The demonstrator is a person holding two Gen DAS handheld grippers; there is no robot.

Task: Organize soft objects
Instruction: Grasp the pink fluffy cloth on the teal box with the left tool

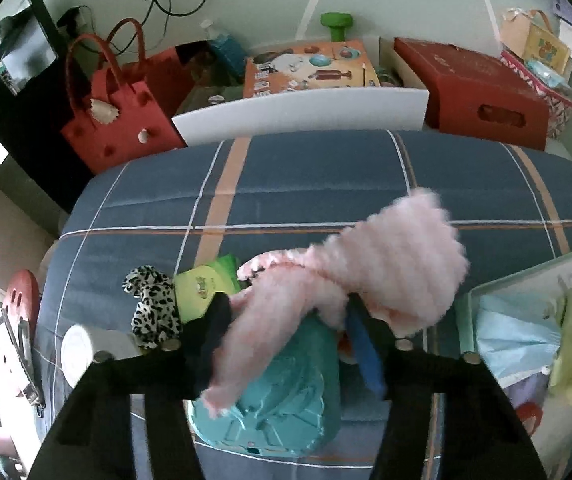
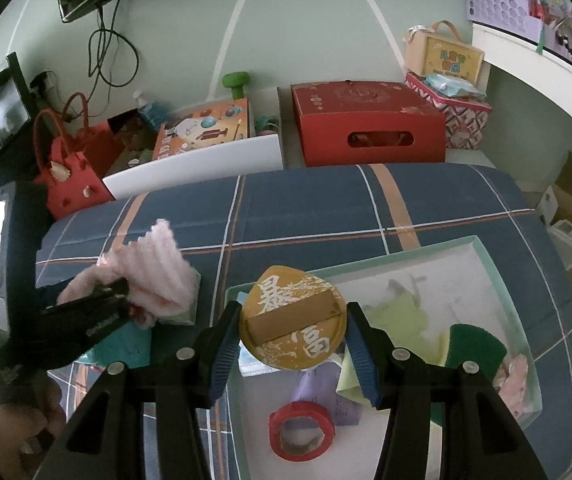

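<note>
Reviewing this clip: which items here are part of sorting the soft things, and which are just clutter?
Job:
left tongs, shut on pink fluffy cloth
leopard-print scrunchie
pale green tray
right tongs, open around gold round lid

Clutter:
red tape roll
red box
red handbag

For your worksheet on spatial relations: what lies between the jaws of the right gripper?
In the right wrist view, a round gold lid with white characters sits between the open jaws of the right gripper, above the pale green tray.
</note>
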